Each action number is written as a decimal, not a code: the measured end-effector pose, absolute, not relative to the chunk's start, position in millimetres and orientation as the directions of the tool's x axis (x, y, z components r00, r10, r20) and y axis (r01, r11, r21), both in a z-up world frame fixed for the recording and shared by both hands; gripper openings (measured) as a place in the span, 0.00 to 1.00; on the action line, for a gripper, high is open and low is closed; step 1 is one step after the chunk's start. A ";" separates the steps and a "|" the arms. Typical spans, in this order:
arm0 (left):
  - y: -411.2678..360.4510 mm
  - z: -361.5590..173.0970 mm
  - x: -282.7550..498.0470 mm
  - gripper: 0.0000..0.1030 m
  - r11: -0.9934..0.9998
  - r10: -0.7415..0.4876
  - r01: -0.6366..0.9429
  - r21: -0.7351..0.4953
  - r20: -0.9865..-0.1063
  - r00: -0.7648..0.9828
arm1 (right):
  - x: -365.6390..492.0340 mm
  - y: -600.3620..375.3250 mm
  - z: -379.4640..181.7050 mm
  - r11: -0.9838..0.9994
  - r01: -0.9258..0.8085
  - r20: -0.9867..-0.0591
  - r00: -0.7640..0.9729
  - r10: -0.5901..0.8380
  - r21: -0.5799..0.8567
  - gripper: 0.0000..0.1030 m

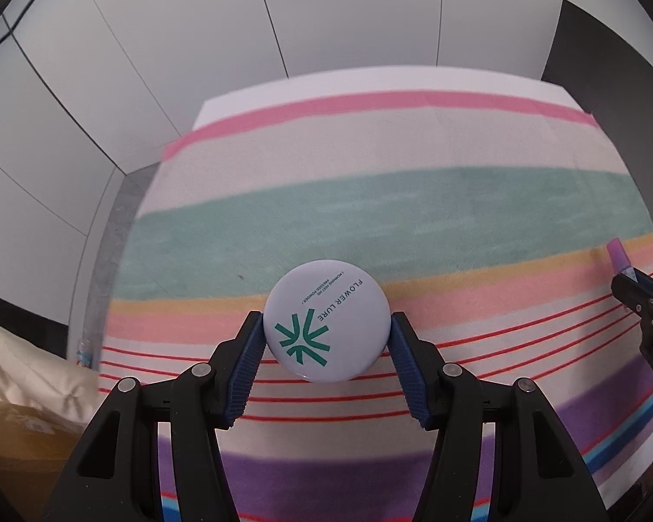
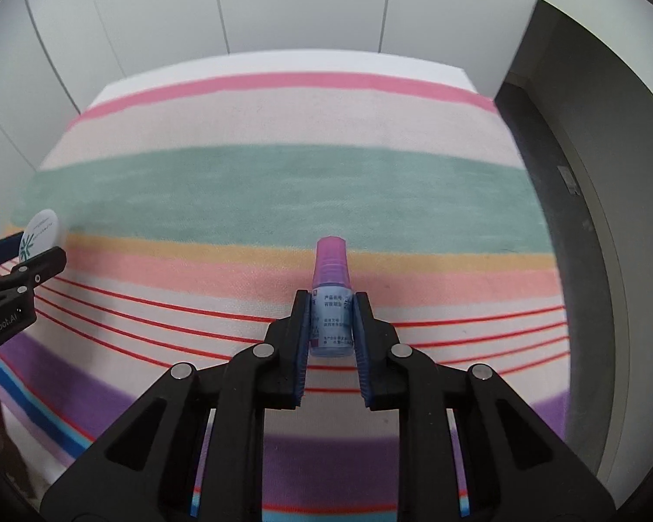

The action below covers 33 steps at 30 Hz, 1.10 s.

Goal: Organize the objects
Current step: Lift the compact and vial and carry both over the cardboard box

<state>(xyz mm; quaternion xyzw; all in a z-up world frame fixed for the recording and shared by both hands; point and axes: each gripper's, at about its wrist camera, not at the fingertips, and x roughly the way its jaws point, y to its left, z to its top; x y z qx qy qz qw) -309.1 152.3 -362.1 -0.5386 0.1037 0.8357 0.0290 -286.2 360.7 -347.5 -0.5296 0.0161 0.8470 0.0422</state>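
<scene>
A: Two grippers, each with something in it. Nearest in the left wrist view, the left gripper point(image 1: 326, 326) pinches a round white compact point(image 1: 326, 321); its blue pads press the rim at 9 and 3 o'clock.

B: Which way does the compact face?

A: Its lid faces the camera, with a green star mark and green lettering. It is held above the striped cloth point(image 1: 370, 200) that covers the worktop.

B: And the other side?

A: In the right wrist view the right gripper point(image 2: 331, 304) is clamped on a small bottle point(image 2: 331, 322). The pads squeeze its blue label from both sides, and its pink cap point(image 2: 331, 256) points toward 12 o'clock, away from the camera.

B: Can each gripper see the other?

A: Yes. From the left, the bottle's cap shows at 3 o'clock by the picture's edge. From the right, the compact sits at 9 o'clock in the black fingers.

B: Farther out?

A: Beyond both, the cloth runs in red lines, then peach, yellow, green and pink bands. Past its far edge stands a white panelled wall point(image 2: 304, 0).
</scene>
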 end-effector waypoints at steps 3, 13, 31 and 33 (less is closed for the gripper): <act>151.4 -340.2 -306.2 0.56 -0.979 -0.048 -0.158 0.128 -0.901 -0.431 | -279.2 366.2 -326.6 -0.994 -0.107 -0.893 -0.446 0.062 -0.016 0.19; 143.0 -254.1 -273.6 0.57 -0.987 -0.011 -0.130 0.090 -0.861 -0.508 | -246.0 366.5 -231.0 -0.993 -0.111 -0.844 -0.530 0.084 -0.028 0.19; 47.1 -174.3 -187.9 0.57 -0.998 -0.057 0.016 0.059 -0.801 -0.596 | -192.7 293.6 -155.8 -1.000 -0.023 -0.812 -0.583 0.024 -0.012 0.19; 21.9 -173.1 -179.5 0.57 -0.997 -0.077 0.056 0.054 -0.803 -0.592 | -194.1 268.6 -152.9 -1.000 0.016 -0.808 -0.589 -0.005 -0.005 0.19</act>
